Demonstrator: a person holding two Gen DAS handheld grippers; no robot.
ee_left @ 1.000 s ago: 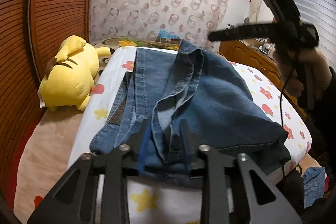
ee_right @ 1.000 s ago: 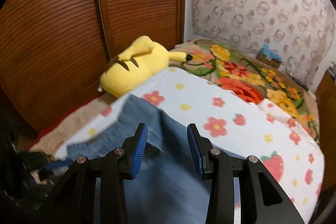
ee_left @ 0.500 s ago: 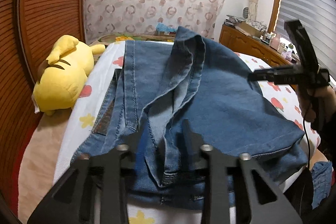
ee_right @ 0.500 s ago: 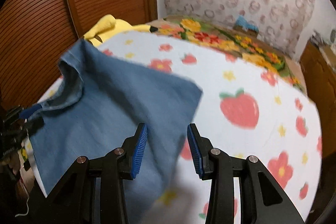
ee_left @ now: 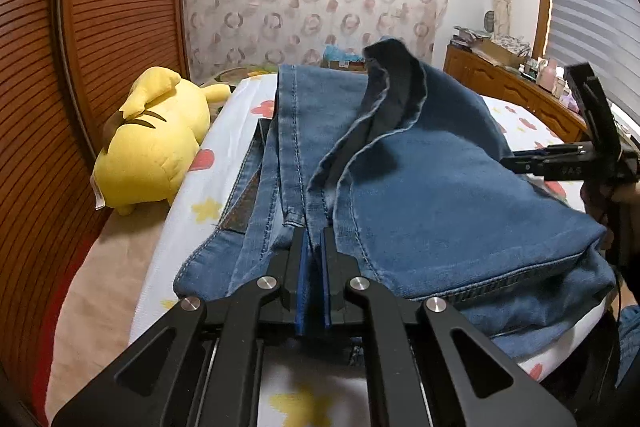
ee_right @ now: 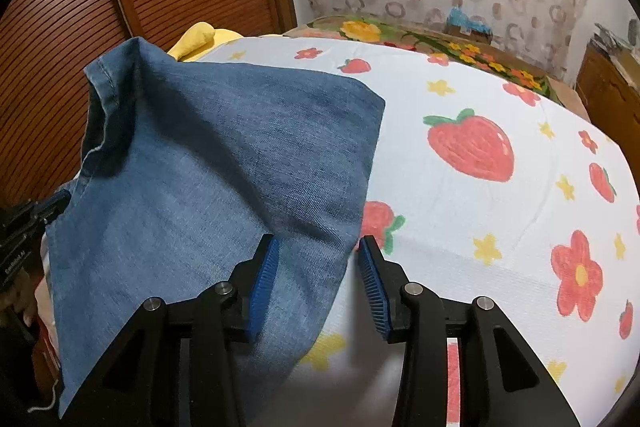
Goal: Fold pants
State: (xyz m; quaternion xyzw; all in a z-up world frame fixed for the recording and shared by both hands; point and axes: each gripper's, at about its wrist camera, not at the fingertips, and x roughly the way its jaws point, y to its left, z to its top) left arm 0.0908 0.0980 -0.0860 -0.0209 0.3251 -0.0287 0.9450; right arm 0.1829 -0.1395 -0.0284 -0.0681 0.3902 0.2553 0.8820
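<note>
Jeans (ee_left: pixel 420 187) pinched by left hand-held gripper (ee_left: pixel 314 243); right hand-held gripper (ee_right: pixel 316 267) spread apart.

The left gripper (ee_left: pixel 314 247) fills the bottom of its own view: matte black angular linkage arms with triangular cut-outs, four round silver screws across the joints, and two narrow fingers lined with ribbed blue pads (ee_left: pixel 301 291). The right gripper (ee_right: pixel 318 259) at the bottom of its own view has the same black frame, four silver screws and blue ridged pads (ee_right: pixel 264 277). At the right edge of the left view it appears side-on, black with small white lettering, a thin black cable hanging below it.
</note>
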